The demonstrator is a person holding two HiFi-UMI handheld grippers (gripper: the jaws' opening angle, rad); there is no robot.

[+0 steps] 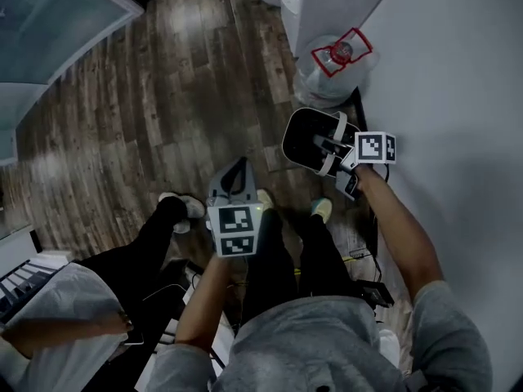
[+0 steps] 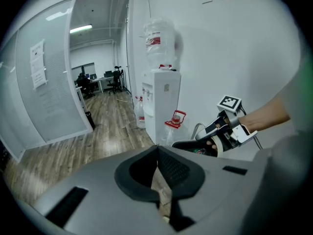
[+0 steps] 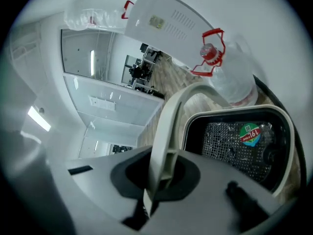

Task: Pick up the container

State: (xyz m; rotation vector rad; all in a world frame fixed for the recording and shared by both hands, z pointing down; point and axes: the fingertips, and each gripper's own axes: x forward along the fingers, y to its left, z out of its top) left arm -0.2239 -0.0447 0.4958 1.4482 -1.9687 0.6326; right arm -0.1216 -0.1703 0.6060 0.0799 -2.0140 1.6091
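Note:
The container (image 1: 304,140) is a small black bin with a white rim and a curved white handle (image 3: 167,131). It hangs in the air above the wood floor, to the right of my legs. My right gripper (image 3: 161,180) is shut on that handle, and below it I see the bin's black mesh inside (image 3: 234,141) with a round green and red sticker. In the head view the right gripper (image 1: 337,155) sits at the bin's right side. My left gripper (image 2: 157,170) is shut with nothing between its jaws. In the head view the left gripper (image 1: 234,174) is left of the bin and apart from it.
A large clear water bottle (image 1: 335,64) with a red handle stands on the floor by the white wall, just beyond the bin. A white water dispenser (image 2: 161,106) stands behind it. A glass partition (image 1: 49,23) is at far left. Cables (image 1: 368,251) lie along the wall.

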